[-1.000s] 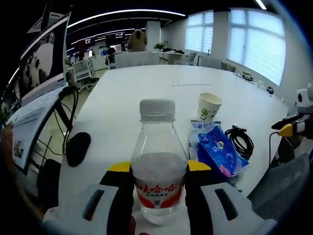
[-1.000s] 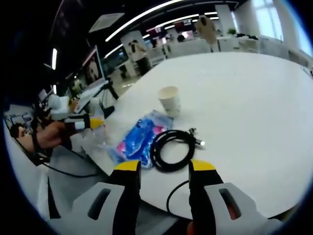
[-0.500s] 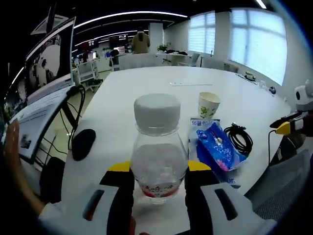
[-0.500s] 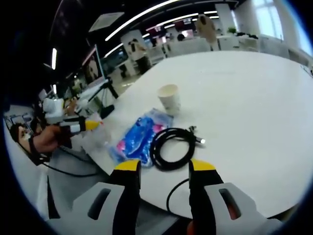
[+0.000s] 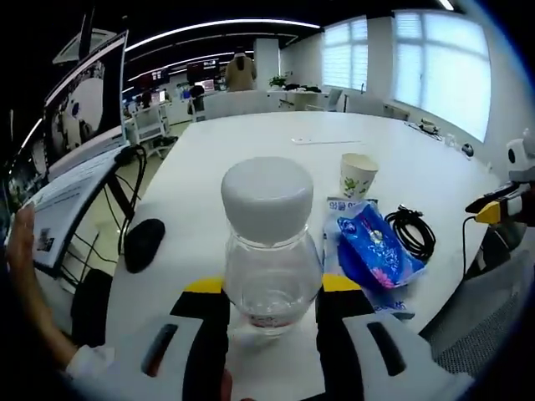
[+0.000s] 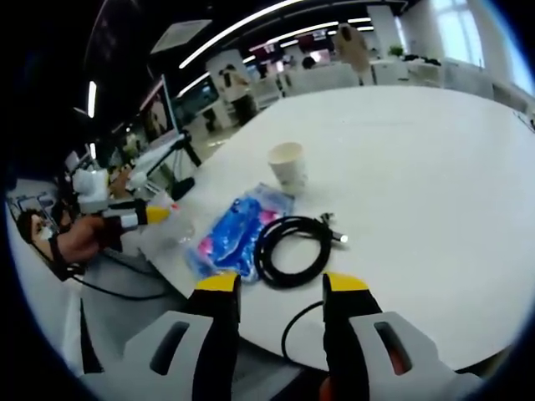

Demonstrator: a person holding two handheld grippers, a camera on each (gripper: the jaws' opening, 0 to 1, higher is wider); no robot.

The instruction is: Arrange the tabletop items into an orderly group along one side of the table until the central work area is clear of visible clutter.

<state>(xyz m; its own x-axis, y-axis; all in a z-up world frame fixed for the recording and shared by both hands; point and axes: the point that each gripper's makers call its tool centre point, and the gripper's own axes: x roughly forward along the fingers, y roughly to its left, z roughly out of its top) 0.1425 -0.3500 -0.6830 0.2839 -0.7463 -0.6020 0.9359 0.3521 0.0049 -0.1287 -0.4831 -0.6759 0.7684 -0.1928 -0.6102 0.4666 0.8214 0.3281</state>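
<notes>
A clear water bottle (image 5: 272,271) with a white cap (image 5: 267,195) is clamped between the yellow-tipped jaws of my left gripper (image 5: 272,288), its cap leaning toward the camera. On the white table (image 5: 251,142) to its right lie a blue snack packet (image 5: 372,249), a paper cup (image 5: 358,176) and a coiled black cable (image 5: 410,234). My right gripper (image 6: 282,288) stands open at the table edge, just short of the cable (image 6: 292,251), the blue packet (image 6: 234,238) and the cup (image 6: 288,167). The left gripper (image 6: 138,215) with the bottle (image 6: 170,234) appears at the left there.
A black mouse (image 5: 144,244) lies left of the bottle, with a monitor (image 5: 79,117) and cables beyond it. A hand (image 5: 21,251) shows at the left edge. The right gripper (image 5: 500,206) enters from the right. The far table (image 6: 418,150) is bare white.
The bottle in my left gripper has tipped cap-first toward the camera, so its red label has dropped nearly out of sight. The right gripper view is almost unchanged.
</notes>
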